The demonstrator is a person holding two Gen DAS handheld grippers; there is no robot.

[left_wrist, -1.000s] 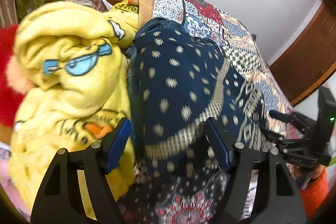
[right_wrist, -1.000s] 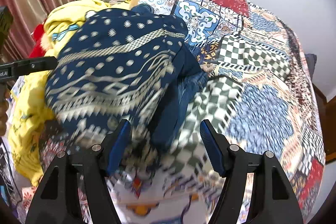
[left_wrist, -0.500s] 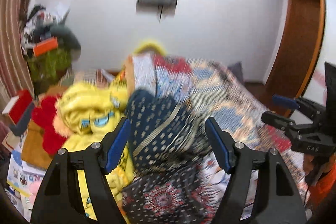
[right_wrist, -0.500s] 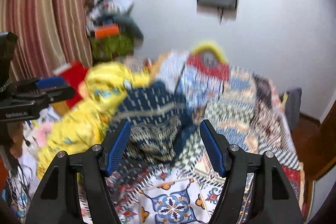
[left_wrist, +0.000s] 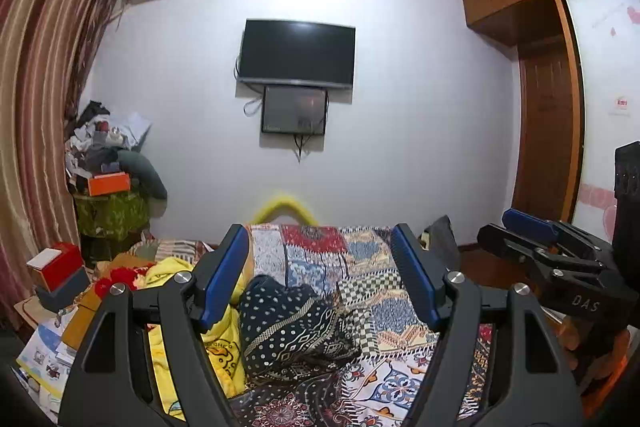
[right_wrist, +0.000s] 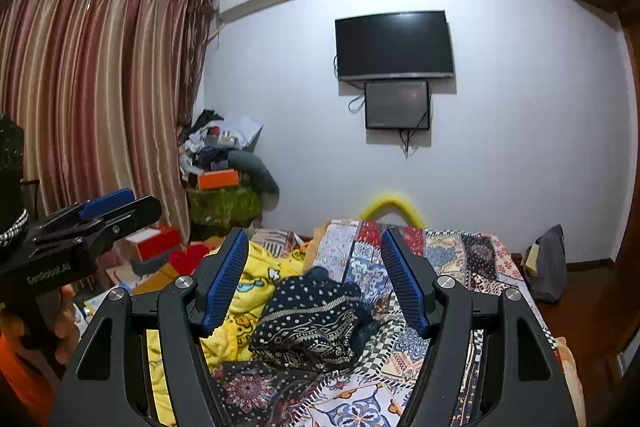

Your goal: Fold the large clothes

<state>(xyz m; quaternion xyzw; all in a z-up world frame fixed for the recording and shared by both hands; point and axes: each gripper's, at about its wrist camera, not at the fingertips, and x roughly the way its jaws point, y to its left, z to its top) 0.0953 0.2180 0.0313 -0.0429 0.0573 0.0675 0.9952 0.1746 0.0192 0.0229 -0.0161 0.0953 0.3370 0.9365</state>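
Observation:
A navy patterned garment [left_wrist: 288, 323] [right_wrist: 312, 319] lies bundled on the patchwork bed quilt [left_wrist: 360, 267] [right_wrist: 448, 259], touching a yellow cartoon blanket [left_wrist: 218, 339] [right_wrist: 256, 291] on its left. My left gripper [left_wrist: 319, 233] hangs above and short of the garment, pointing about level, open, with nothing between its blue pads. My right gripper [right_wrist: 314, 235] is held the same way, open and holding nothing. Each gripper shows at the other view's edge: the right gripper [left_wrist: 496, 229] and the left gripper [right_wrist: 140, 201], with a hand under it.
A television [left_wrist: 296, 53] hangs on the far wall. Left of the bed are a cluttered stand with an orange box [right_wrist: 218, 179], a red box [left_wrist: 56, 265] and striped curtains [right_wrist: 80, 99]. A wooden wardrobe [left_wrist: 548, 147] stands right; a dark bag [right_wrist: 546, 267] sits on the floor.
Both grippers have risen and tilted up from close over the navy garment to a level view of the room. The garment stays on the bed; both grippers stay open.

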